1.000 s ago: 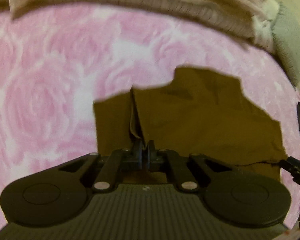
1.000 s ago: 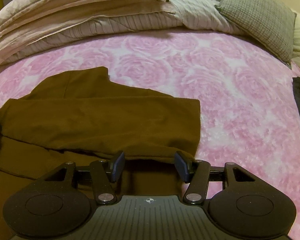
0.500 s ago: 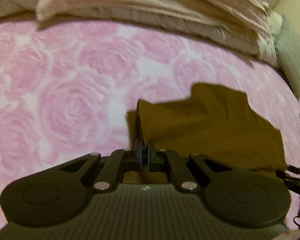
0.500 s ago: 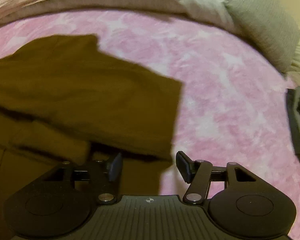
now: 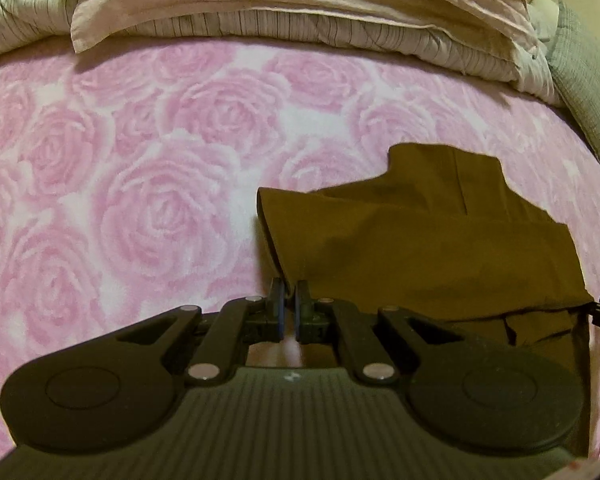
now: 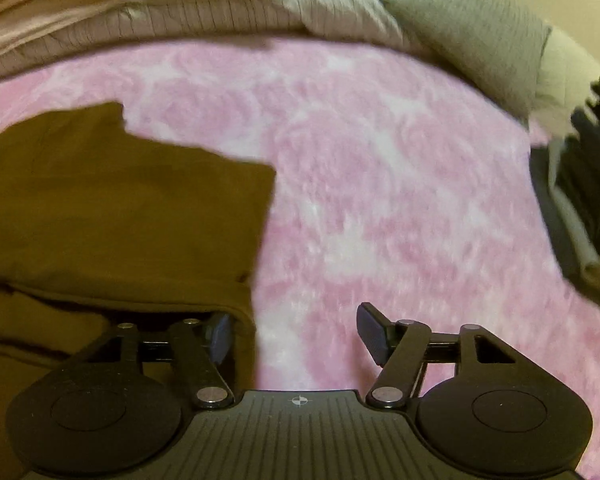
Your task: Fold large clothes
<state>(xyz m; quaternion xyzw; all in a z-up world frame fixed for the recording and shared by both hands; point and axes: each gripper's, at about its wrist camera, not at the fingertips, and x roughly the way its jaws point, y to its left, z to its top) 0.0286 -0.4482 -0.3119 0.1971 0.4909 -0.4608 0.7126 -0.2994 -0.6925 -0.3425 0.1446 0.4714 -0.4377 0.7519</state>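
A dark brown garment (image 5: 440,248) is lying partly folded in flat overlapping layers on the pink rose-patterned bed (image 5: 140,184), its near corner lifting slightly, and its nearer edge (image 6: 236,304) is seemingly doubled under in the blurred right view.

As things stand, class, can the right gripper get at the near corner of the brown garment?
Probably yes: the right gripper is opening, the brown garment corner lies by its left finger, and only bare pink blanket surrounds it.

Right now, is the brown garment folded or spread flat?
Folded: the brown garment lies doubled in layers on the pink blanket.
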